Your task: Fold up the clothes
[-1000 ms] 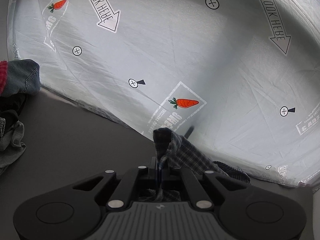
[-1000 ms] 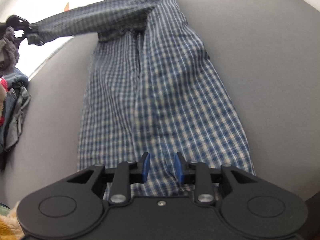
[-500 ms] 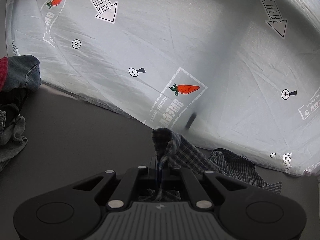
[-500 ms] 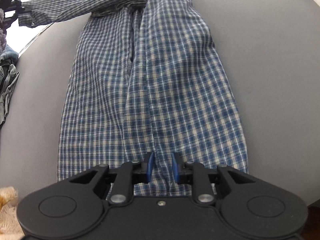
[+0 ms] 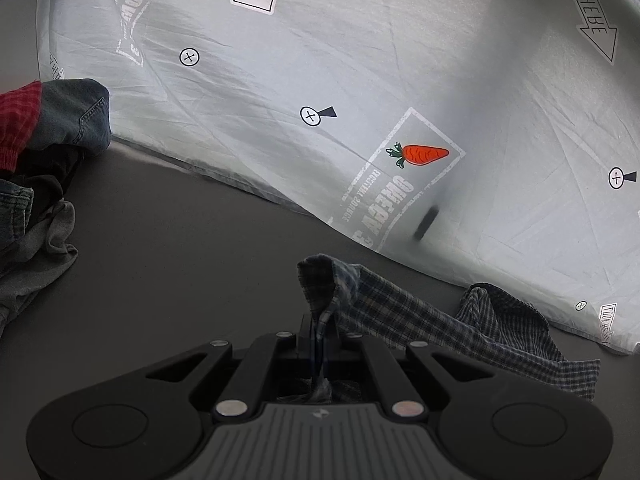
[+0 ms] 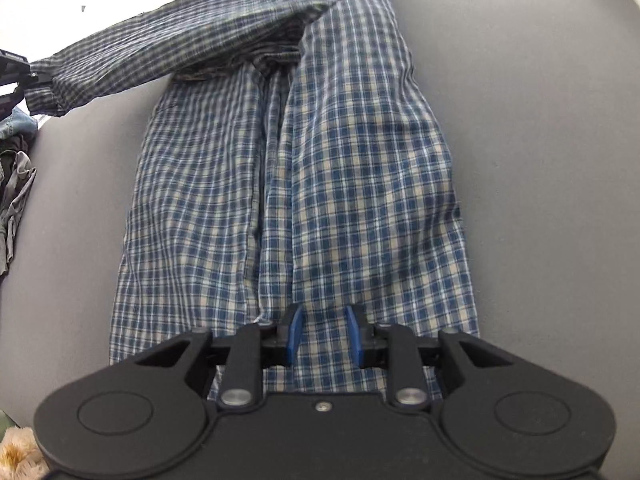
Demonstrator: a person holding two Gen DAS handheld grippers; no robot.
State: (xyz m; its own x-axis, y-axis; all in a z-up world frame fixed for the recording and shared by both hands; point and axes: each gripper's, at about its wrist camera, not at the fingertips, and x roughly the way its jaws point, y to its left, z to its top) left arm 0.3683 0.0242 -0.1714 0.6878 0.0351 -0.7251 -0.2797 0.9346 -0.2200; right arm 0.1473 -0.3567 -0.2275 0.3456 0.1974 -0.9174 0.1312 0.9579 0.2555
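Two views, one grey surface (image 6: 540,160) filling most of each. Behind it hangs a pale printed sheet (image 5: 400,60) as backdrop: carrots, "look here" arrows, crosshair marks. Sheet's lower edge drapes onto the far side of the surface.

Shirt (image 6: 320,180), blue-and-white check, lies flat and lengthwise on the surface, hem near the right camera, collar end far. One sleeve (image 6: 180,52) is stretched out to the left, lifted off the surface.

Clothes pile (image 5: 36,184) at the left edge of the surface: denim, something red, grey and dark pieces, heaped, not folded. No containers visible.

Tan furry thing (image 6: 20,456) in the lower left corner of the right view, cannot tell what it is.

Left tool (image 5: 318,344): jaws fully closed, pinching the sleeve's cuff (image 5: 324,288), cloth bunched up between the pads and trailing off to the right.

Right tool (image 6: 322,334): over the shirt's hem, jaws partly apart and just been opening a bit; blue pads (image 6: 296,330) show a clear gap, nothing clamped, cloth only beneath them.
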